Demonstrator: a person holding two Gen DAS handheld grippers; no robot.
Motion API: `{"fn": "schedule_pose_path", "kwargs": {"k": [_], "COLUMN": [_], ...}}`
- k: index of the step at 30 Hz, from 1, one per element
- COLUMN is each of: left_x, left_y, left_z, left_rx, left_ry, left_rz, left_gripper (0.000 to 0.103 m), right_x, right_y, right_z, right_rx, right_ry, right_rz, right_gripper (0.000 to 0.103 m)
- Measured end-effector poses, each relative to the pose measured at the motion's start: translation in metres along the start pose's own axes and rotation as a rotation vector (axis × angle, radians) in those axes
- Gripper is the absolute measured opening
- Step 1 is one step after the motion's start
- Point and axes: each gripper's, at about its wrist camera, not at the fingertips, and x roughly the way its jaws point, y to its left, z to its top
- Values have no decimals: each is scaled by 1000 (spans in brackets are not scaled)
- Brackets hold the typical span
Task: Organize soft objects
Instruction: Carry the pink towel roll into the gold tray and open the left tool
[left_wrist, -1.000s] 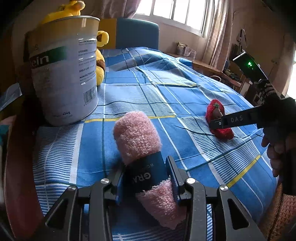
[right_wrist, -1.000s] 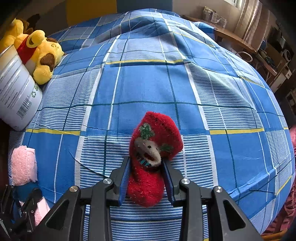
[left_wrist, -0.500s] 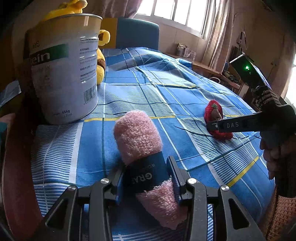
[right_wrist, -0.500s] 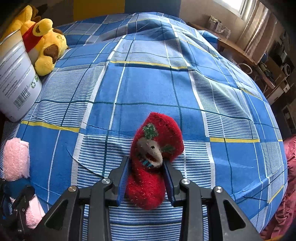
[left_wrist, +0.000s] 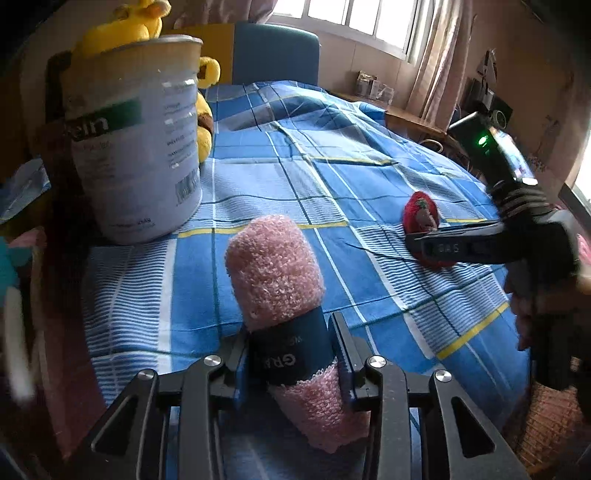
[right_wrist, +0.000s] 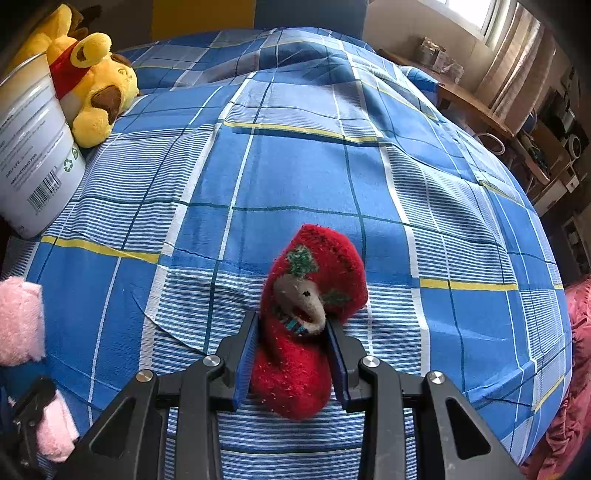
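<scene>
Left gripper (left_wrist: 291, 360), jaws just closing, clamps the pink towel roll (left_wrist: 275, 273); right gripper (right_wrist: 291, 354) clamps the red sock (right_wrist: 314, 295). Both rest on the bed (right_wrist: 295, 166). Next: lift, carry to the tin (left_wrist: 136, 140).

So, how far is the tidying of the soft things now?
Nothing looks put away yet. In hand: the left gripper, whose fingers have just been closing, has the pink rolled towel between them, and the right gripper holds the red sock. Left: placing both. The yellow plush toy lies untouched beside the tin can.
</scene>
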Motion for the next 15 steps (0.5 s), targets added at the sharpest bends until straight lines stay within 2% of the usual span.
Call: {"fn": "schedule_pose_path", "kwargs": {"k": [5, 9, 15], "left_x": [-38, -70, -106], "left_y": [7, 21, 59], "left_z": [7, 11, 17], "left_rx": [-2, -13, -84], "left_ry": [-65, -126, -186], "left_rz": [8, 50, 133], "left_gripper": [35, 34, 34], "right_x": [0, -1, -2], "right_y": [2, 3, 5], "right_z": [0, -1, -2], "right_rx": [-10, -12, -14], "right_ry": [-3, -4, -7], "right_rz": [-8, -13, -18], "right_gripper": [35, 35, 35]}}
